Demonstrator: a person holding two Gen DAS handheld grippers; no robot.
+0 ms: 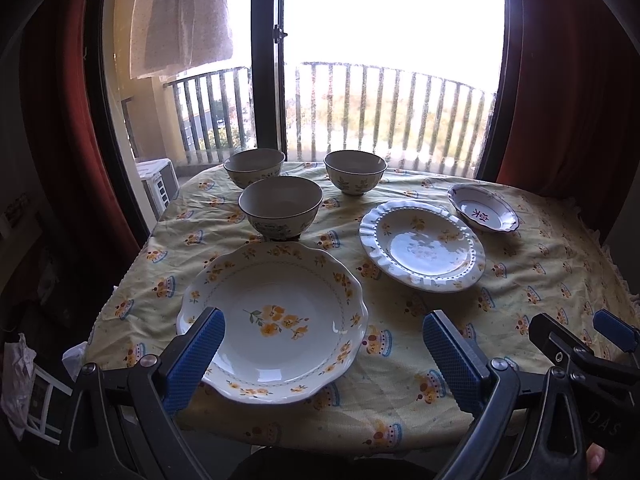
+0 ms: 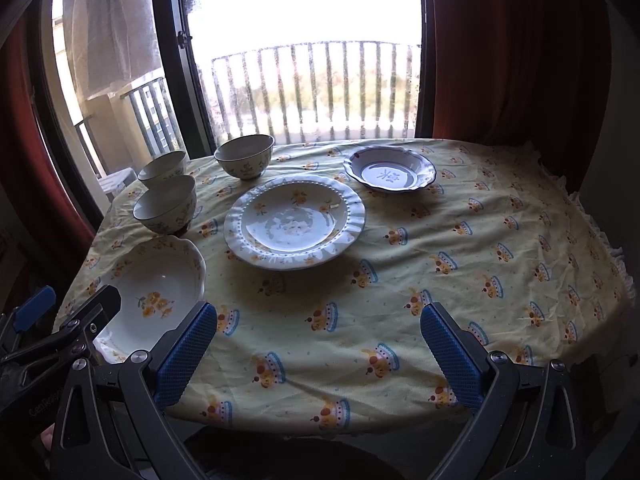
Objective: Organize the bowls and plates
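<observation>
Plates and bowls, six pieces, spread singly over a round table [image 2: 400, 240] under a yellow printed cloth [image 1: 400, 380], none stacked yet. Far left by the window: three matching floral bowls, namely rear-left bowl [image 1: 254, 168], front bowl [image 1: 281, 206] just behind the big plate, rear-right bowl [image 1: 355, 171]; grouped close, likely ready for nesting. Near left edge: large scalloped plate with orange flowers [image 1: 280, 320], widest piece, judged the natural base for a stack. Centre: white beaded-rim plate [image 1: 422, 252], flat and apart from its neighbours. Far right: small dish with dark rim and red mark [image 1: 483, 213], near the beaded plate, not touching. Left gripper [image 1: 324, 354] held low at the near table edge, pointed forward, jaws spread wide and empty, left blue pad over the flowered plate's near rim; contact cannot be told. Right gripper [image 2: 318, 350] alongside at like height, aimed across bare cloth toward the beaded plate, jaws likewise spread, holding nothing. Both poised as for a start; no piece lifted.
</observation>
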